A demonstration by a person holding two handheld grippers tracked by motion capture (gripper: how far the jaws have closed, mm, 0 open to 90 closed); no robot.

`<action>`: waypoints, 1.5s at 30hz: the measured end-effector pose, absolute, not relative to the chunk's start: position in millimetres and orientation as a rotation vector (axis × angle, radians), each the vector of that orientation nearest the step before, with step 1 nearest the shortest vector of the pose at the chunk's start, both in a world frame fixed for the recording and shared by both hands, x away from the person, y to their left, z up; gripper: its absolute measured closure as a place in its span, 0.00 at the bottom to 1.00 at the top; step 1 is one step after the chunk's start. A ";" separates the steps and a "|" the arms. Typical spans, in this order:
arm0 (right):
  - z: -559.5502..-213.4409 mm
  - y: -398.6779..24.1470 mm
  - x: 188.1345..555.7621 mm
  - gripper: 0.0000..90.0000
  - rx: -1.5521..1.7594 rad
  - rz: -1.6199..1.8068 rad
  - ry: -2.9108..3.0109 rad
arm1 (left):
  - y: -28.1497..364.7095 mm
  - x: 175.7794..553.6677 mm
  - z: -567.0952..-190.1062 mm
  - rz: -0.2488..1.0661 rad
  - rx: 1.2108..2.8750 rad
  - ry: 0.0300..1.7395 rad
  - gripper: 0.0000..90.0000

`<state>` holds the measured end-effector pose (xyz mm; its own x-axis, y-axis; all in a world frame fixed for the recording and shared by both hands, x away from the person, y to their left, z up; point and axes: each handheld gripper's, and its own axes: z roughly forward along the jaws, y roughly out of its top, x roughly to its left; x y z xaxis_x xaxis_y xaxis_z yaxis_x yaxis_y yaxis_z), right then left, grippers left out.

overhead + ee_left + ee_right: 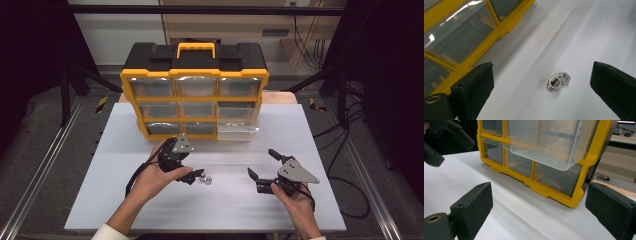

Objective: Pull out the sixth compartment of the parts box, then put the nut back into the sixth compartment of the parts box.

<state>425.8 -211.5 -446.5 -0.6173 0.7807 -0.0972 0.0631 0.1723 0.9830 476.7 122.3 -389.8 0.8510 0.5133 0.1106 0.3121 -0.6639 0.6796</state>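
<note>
Two small silver hex nuts lie touching each other on the white table, between and just ahead of the wide-open jaws of my left gripper. From above, the nuts rest right beside the left gripper, which points right. My right gripper stands open near the table's right side with nothing in it, facing the yellow and black drawer organizer. One clear drawer at the organizer's lower right is pulled out.
The organizer stands at the back middle of the white table top, with several shut clear drawers. Black frame posts and cables flank the table. The other hand's gripper appears at the top left of the right gripper view.
</note>
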 end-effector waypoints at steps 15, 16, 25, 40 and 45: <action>-447.8 -213.8 425.3 0.08 0.820 1.476 1.838 | 104.1 484.0 -403.6 0.339 2.447 0.586 0.06; -447.9 -213.8 425.4 0.08 0.822 1.473 1.839 | 103.4 484.5 -403.7 0.341 2.455 0.583 0.07; -448.1 -214.8 425.0 0.07 0.830 1.465 1.834 | 96.3 489.4 -405.1 0.310 2.508 0.590 0.10; -449.9 -214.8 424.7 0.07 0.835 1.428 1.848 | 89.8 492.8 -410.9 0.272 2.559 0.609 0.12; -450.0 -215.9 425.3 0.07 0.855 1.434 1.842 | 87.4 493.0 -413.9 0.270 2.580 0.621 0.21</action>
<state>425.3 -215.9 -450.0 -0.5806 0.8085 -0.0963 0.1048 0.1915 0.9759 493.0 87.4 -413.9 0.8782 0.4717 0.0789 0.3791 -0.7872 0.4864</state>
